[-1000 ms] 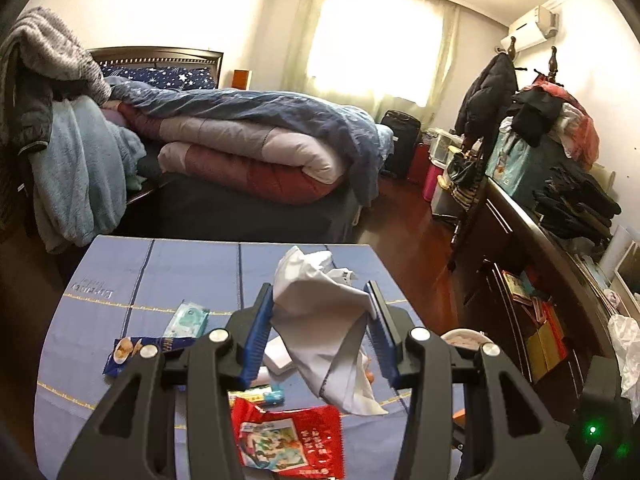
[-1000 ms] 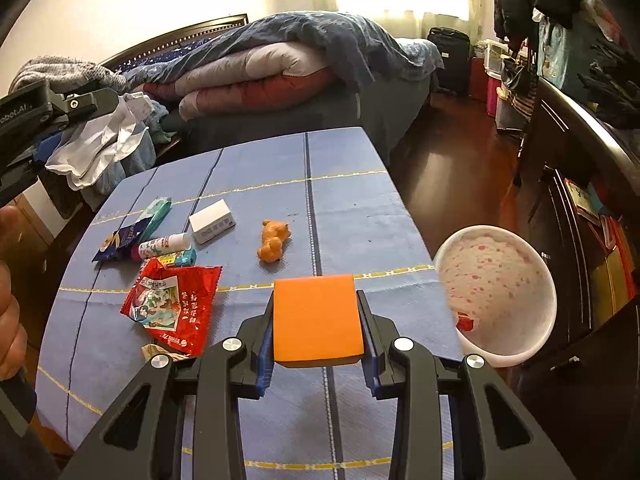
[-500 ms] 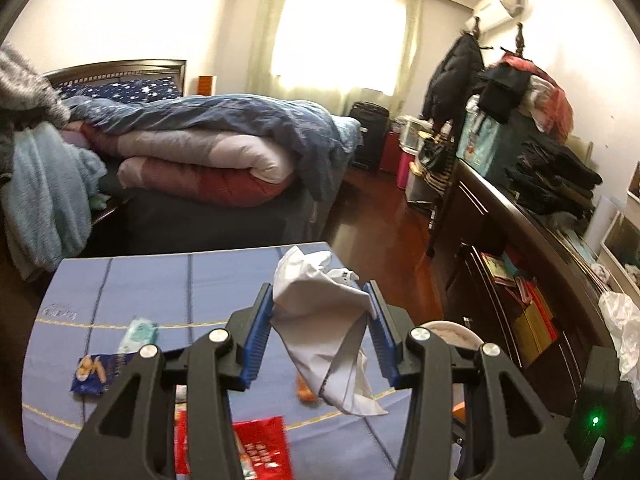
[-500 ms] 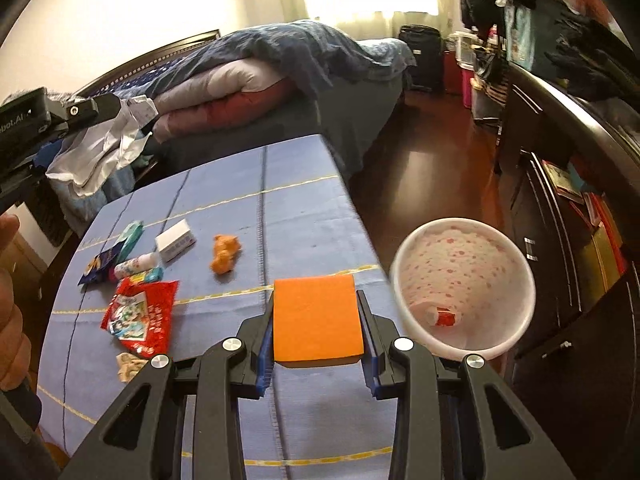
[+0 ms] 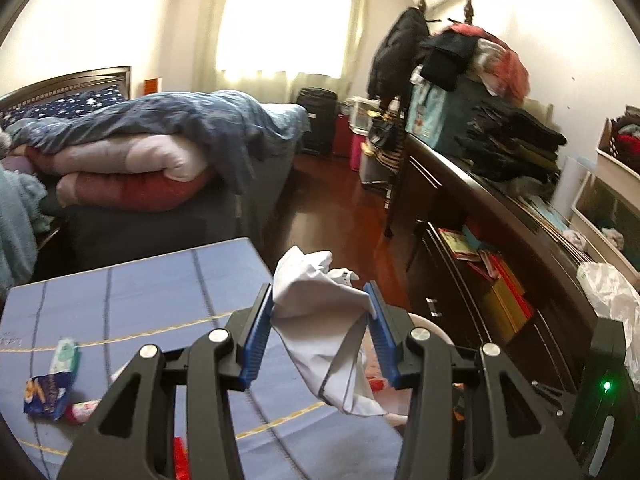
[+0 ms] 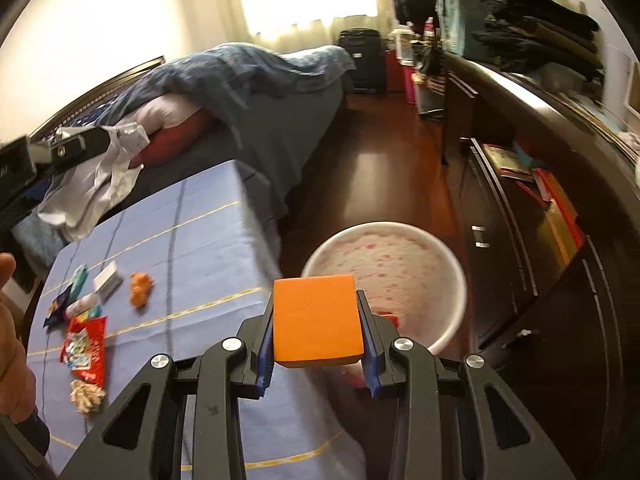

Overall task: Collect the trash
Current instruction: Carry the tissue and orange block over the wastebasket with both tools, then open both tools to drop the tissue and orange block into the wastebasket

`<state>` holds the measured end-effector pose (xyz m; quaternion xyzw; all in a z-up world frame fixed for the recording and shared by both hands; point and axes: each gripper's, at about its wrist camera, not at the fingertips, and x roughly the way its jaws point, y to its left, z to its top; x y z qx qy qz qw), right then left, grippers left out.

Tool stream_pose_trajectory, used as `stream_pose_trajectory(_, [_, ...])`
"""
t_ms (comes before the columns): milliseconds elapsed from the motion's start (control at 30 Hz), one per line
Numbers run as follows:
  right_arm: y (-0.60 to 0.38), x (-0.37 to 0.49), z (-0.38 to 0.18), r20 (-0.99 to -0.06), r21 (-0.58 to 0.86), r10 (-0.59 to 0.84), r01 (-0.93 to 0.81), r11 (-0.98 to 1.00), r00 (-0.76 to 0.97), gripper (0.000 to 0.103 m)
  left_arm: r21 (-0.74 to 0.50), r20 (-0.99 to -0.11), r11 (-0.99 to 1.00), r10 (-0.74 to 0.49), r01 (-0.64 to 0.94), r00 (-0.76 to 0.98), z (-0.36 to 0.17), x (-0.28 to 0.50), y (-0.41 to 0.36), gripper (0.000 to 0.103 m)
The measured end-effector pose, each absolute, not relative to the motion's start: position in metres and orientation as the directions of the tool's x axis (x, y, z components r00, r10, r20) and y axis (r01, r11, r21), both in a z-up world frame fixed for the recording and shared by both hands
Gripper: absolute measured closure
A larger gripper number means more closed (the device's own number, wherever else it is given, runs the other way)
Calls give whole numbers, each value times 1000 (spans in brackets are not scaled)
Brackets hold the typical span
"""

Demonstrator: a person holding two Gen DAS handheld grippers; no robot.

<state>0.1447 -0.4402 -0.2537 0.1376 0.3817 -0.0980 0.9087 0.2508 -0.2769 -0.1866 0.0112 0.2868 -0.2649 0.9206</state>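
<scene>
My left gripper is shut on a crumpled white paper and holds it above the right edge of the blue table. It also shows at the left of the right wrist view. My right gripper is shut on an orange block, held over the table's edge beside the white trash bin on the floor. The bin's rim peeks out behind the paper in the left wrist view.
On the table lie a red snack packet, an orange crumpled scrap, a small white box, a blue wrapper and a green packet. A bed stands behind; a dark dresser stands right.
Both grippers have swung right, toward the table's right edge. The bin has come nearer the middle of the right wrist view. Both holds are unchanged.
</scene>
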Motion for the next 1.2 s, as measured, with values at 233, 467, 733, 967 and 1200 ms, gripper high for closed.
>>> stream_pose_trajectory(233, [-476,142,-254,-714,169,-135,356,919,687,68,-126,-558,821,-523,557,644,-202,255,-323,57])
stream_pose_trajectory(467, [-505,148,-264,-727,163,-167,404,900,666,68,-128,-595,784,-550,607,586,-226,266,-364,57])
stream_pose_trajectory(733, [-520,164,-285,-750,155,-172,422,893,638,68,-156,-638,767,-559,622,529,-252,287,-397,57])
stream_pose_trajectory(967, [-526,175,-298,-763,151,-177,437,887,622,68,-159,-656,765,-554,624,513,-264,301,-411,57])
stream_pose_trajectory(1200, [-530,186,-309,-777,140,-178,442,886,604,68,-152,-673,766,-543,624,503,-274,310,-420,56])
